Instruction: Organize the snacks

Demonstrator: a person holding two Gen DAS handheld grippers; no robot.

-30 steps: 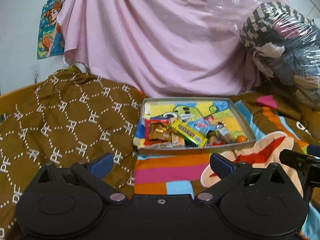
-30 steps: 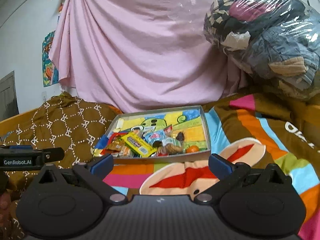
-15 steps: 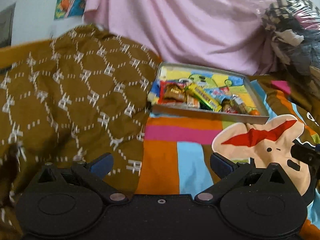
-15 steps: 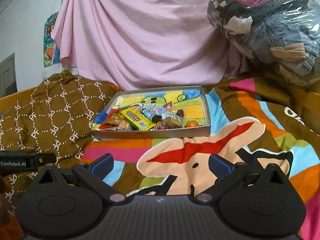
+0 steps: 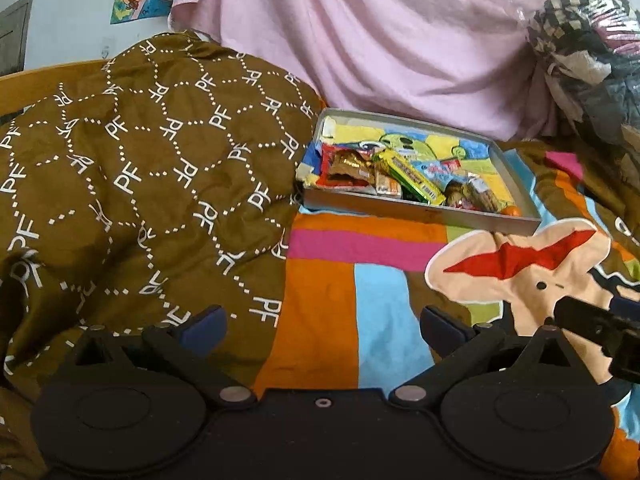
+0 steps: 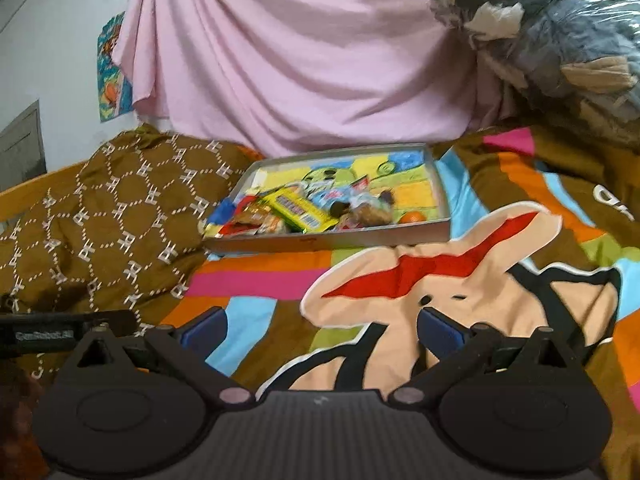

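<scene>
A shallow grey tray (image 5: 420,210) (image 6: 328,238) lies on the bed, holding several wrapped snacks along its near edge. Among them are a yellow-green bar (image 5: 408,176) (image 6: 298,208), a gold-brown packet (image 5: 348,164) and a small orange ball (image 5: 512,211) (image 6: 414,217) in the near right corner. My left gripper (image 5: 322,324) hangs open and empty, low over the striped bedspread and well short of the tray. My right gripper (image 6: 320,326) is open too, nothing between its fingers, above the cartoon print. Each gripper's side shows at the edge of the other's view.
A brown patterned quilt (image 5: 140,184) (image 6: 112,216) is bunched up left of the tray. A pink sheet (image 5: 380,40) hangs behind. A plastic-wrapped bundle of clothes (image 6: 552,40) (image 5: 588,56) is stacked at the back right. The colourful bedspread (image 5: 360,272) stretches between grippers and tray.
Both grippers have drawn back from the tray and tilted down, so the tray sits higher and farther in both views. Their jaws stayed open and empty.
</scene>
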